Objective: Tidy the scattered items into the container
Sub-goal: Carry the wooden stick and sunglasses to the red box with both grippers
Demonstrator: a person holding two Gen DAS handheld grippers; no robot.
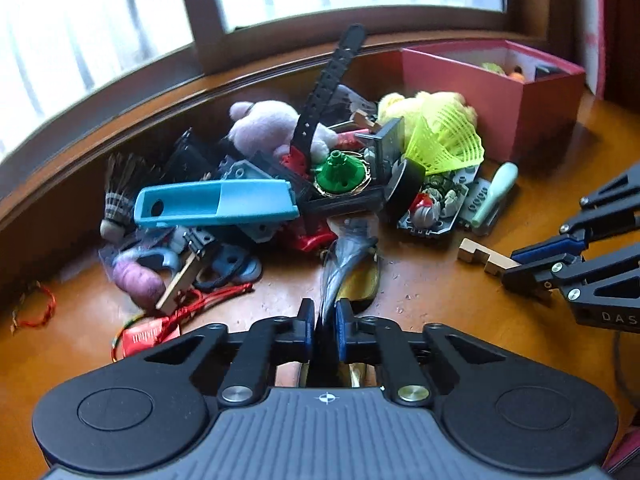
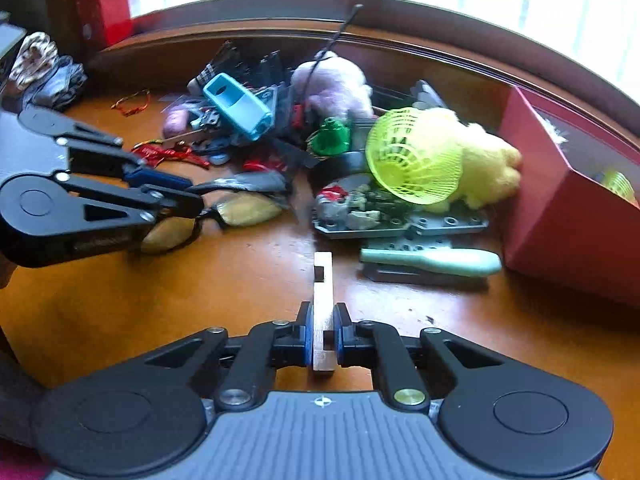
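A notched wooden block (image 2: 323, 304), low at frame centre, is gripped by the clenched jaws of the right gripper (image 2: 323, 334), while yellow-lensed glasses (image 2: 240, 208) at mid-left are clamped by the left gripper (image 2: 188, 196), with the red box (image 2: 560, 232) seen at right on the counter (image 2: 200, 288).

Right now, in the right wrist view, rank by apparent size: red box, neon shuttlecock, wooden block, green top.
1. red box
2. neon shuttlecock
3. wooden block, though nearness to the camera inflates it
4. green top
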